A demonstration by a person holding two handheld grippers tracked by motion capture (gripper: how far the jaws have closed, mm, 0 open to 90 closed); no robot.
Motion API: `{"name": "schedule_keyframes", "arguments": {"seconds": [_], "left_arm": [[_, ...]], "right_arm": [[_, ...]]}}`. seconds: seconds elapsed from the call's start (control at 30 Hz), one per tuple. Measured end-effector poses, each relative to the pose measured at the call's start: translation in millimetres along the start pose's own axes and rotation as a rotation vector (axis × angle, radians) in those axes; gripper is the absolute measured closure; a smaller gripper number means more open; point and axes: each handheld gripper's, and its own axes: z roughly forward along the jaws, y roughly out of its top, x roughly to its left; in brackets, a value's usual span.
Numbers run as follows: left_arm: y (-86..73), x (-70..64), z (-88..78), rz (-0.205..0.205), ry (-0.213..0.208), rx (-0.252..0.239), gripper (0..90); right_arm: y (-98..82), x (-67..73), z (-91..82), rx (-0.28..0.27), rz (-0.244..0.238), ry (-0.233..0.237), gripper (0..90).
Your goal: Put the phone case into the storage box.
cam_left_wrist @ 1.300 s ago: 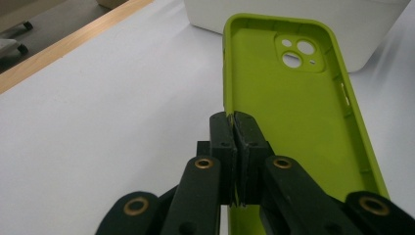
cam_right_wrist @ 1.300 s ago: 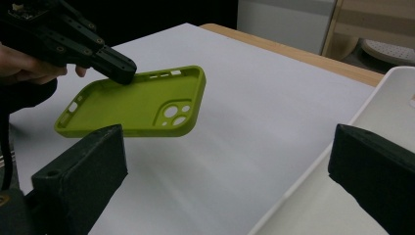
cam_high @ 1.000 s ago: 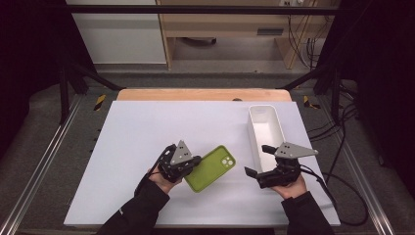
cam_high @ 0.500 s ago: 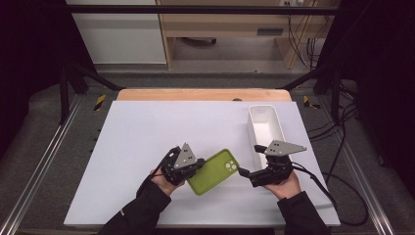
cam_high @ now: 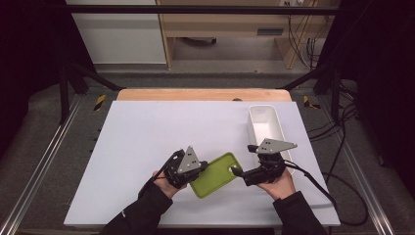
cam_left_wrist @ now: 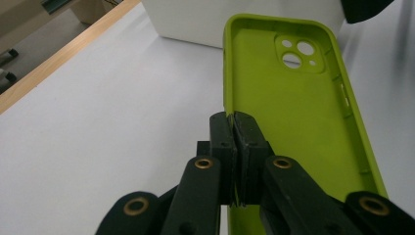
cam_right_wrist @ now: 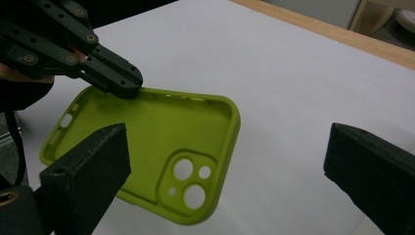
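A lime-green phone case (cam_high: 215, 175) lies open side up, low over the white table (cam_high: 147, 132) near its front edge. My left gripper (cam_high: 199, 166) is shut on the rim of one long side; in the left gripper view the pads pinch that rim (cam_left_wrist: 236, 120) and the case (cam_left_wrist: 288, 107) runs away from them, camera cutouts at the far end. My right gripper (cam_high: 238, 171) stands open just right of the camera end. In the right gripper view its jaws (cam_right_wrist: 227, 134) are spread wide, with the case's (cam_right_wrist: 147, 137) camera corner between them untouched and the left gripper (cam_right_wrist: 122, 83) on the far rim.
A long white bin (cam_high: 266, 129) stands on the table right behind my right hand. A wooden strip (cam_high: 203, 94) runs along the table's far edge. The right gripper's cable (cam_high: 318, 181) trails off the front right. Metal frame rails flank the table.
My right gripper has slid left from beside the bin up to the case's camera end. The left gripper has held the case nearly still.
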Motion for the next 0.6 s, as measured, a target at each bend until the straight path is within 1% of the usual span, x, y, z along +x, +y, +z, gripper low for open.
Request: {"name": "schedule_keyframes", "arguments": {"seconds": [0.23, 0.3, 0.4, 0.43, 0.53, 0.57, 0.6], "left_arm": [[2.6, -5.4, -0.6, 0.026, -0.003, -0.006, 87.8], [3.2, -6.2, -1.1, 0.032, -0.003, -0.007, 87.8], [3.8, -7.4, -1.6, 0.035, -0.004, -0.010, 87.7], [4.7, -8.4, -2.3, 0.042, -0.004, -0.012, 87.8], [5.3, -10.0, -2.7, 0.045, -0.007, -0.019, 87.8], [6.3, -11.4, -3.3, 0.056, -0.006, -0.017, 87.7], [6.7, -12.3, -3.3, 0.057, -0.008, -0.019, 87.7]], "right_arm": [[0.0, -1.1, 1.9, 0.026, 0.014, 0.022, 7.1], [-0.2, -1.6, 3.0, 0.037, 0.018, 0.039, 8.4], [-0.4, -1.6, 4.0, 0.048, 0.021, 0.049, 9.0], [-0.4, -2.2, 4.6, 0.056, 0.024, 0.061, 11.0], [0.2, -3.0, 4.2, 0.057, 0.030, 0.084, 14.0], [0.3, -3.2, 4.1, 0.059, 0.033, 0.090, 15.1], [0.4, -3.5, 4.0, 0.065, 0.033, 0.097, 16.5]]}}
